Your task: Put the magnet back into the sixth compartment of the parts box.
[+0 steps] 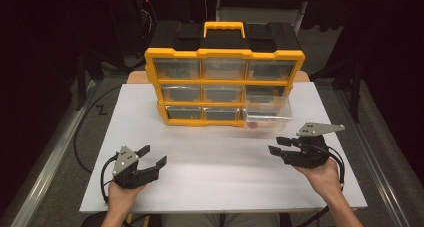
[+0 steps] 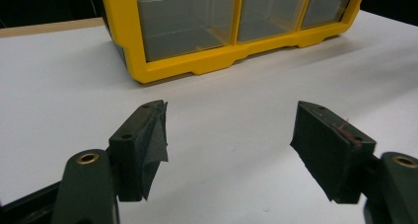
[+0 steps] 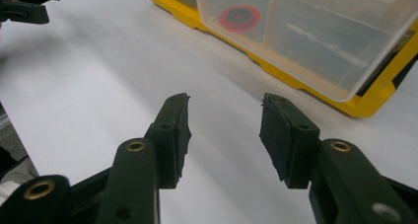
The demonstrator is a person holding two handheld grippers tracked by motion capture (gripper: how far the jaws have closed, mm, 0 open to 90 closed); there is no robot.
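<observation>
Organiser cabinet (image 1: 224, 84) at upper centre of the table (image 1: 150, 187); its lower-right drawer (image 1: 267, 116) stands pulled out, a red ring (image 1: 253, 125) inside. Right gripper (image 1: 279, 145), jaws apart and empty, sits near it; left gripper (image 1: 152, 156) rests wide apart. Closing the drawer likely calls for a square, level push on its front.

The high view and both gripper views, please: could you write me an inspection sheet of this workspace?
Surface: white table top, bare in front.
Job's things: yellow drawer cabinet upright at the back; its bottom-right clear drawer pulled out, a red ring inside.
Clutter: nothing seen.
Grippers: left gripper open and holding nothing; right gripper open and holding nothing, near the drawer.
Cables: black cable loops from the left gripper.
Surroundings: dark; grey floor.
</observation>
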